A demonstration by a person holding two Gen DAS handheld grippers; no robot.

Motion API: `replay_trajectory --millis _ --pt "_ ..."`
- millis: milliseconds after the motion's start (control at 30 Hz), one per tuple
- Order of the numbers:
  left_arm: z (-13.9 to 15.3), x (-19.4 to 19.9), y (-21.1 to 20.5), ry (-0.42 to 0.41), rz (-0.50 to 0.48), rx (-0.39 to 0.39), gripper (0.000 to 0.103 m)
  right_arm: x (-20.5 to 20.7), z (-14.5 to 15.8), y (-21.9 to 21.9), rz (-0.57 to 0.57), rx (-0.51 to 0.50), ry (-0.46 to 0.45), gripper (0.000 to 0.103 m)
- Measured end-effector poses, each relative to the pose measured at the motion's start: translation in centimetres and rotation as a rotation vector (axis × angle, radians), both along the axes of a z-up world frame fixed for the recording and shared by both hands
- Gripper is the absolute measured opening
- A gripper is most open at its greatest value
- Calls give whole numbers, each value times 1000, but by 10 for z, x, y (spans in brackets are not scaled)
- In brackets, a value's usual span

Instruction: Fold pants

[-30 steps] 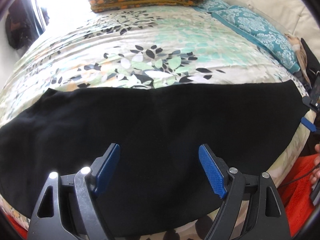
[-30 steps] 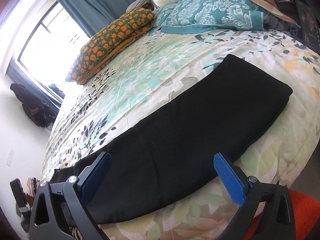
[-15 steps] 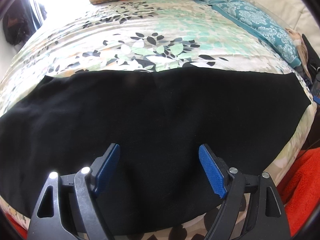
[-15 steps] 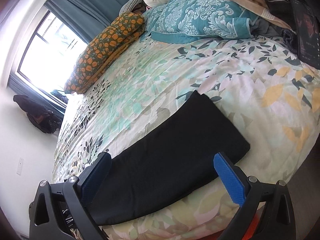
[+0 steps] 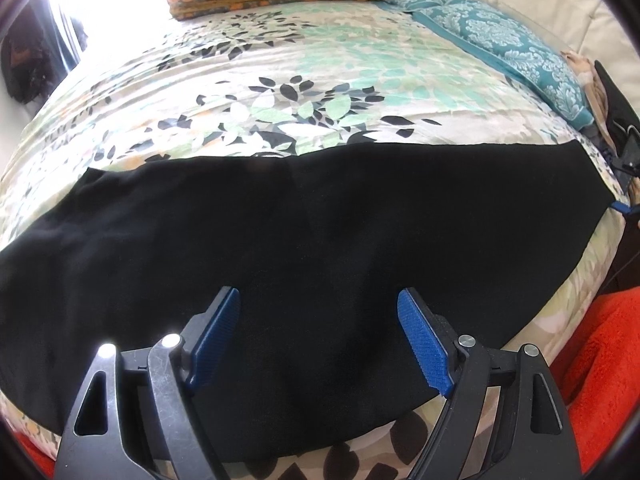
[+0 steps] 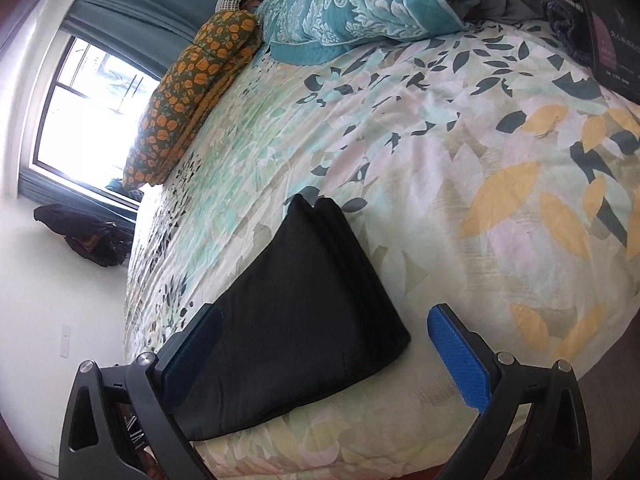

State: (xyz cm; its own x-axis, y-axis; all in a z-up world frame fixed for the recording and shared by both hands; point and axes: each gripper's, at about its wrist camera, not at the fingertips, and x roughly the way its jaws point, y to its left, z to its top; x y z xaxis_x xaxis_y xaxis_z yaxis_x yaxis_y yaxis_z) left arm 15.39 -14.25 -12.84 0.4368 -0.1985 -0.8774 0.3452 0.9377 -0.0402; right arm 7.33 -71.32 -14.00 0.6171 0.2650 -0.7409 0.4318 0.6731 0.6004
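1. because the black pants point(image 5: 320, 240) already lie as one long flat band across the near edge of the floral bed cover point(image 5: 320, 92), the next fold looks to be end over end.
2. the left gripper point(image 5: 319, 338) hangs over the middle of the band, jaws wide apart and empty, likely to steady the fold line.
3. the right gripper point(image 6: 324, 356) hovers at the band's end, jaws spread and holding nothing, seemingly lined up to take that edge.
4. the pillows point(image 6: 192, 92) sit well apart at the far side, out of the way.
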Motion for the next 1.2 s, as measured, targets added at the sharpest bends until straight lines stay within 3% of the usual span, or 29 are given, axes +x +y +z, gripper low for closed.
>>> replay_trajectory --millis 100,267,433,633,700,733,767,833,1000,1200 --pt "6 -1 -7 -11 -21 -9 83 2 -11 -3 23 85 -10 102" --pt "10 -1 -22 -12 -48 -22 83 5 -16 -4 79 115 18 100" --pt "10 -1 -36 -18 -78 -19 83 3 -23 -10 111 205 24 89" --pt "1 3 -57 -8 -108 -10 83 7 -33 -14 97 198 64 78" --pt "-9 3 -67 16 -128 -2 83 7 -34 -14 91 155 96 64" --pt "-18 4 -72 47 -149 11 83 7 -35 -16 88 130 119 31" --pt "-28 4 -78 70 -166 50 83 4 -37 -18 81 152 119 26" --pt "-32 2 -82 29 -187 77 85 -2 -35 -20 57 187 90 25" --pt "-19 12 -59 73 -99 3 83 -10 4 3 64 308 -108 22" --pt "11 17 29 88 85 -155 83 14 60 106 218 379 -259 22"
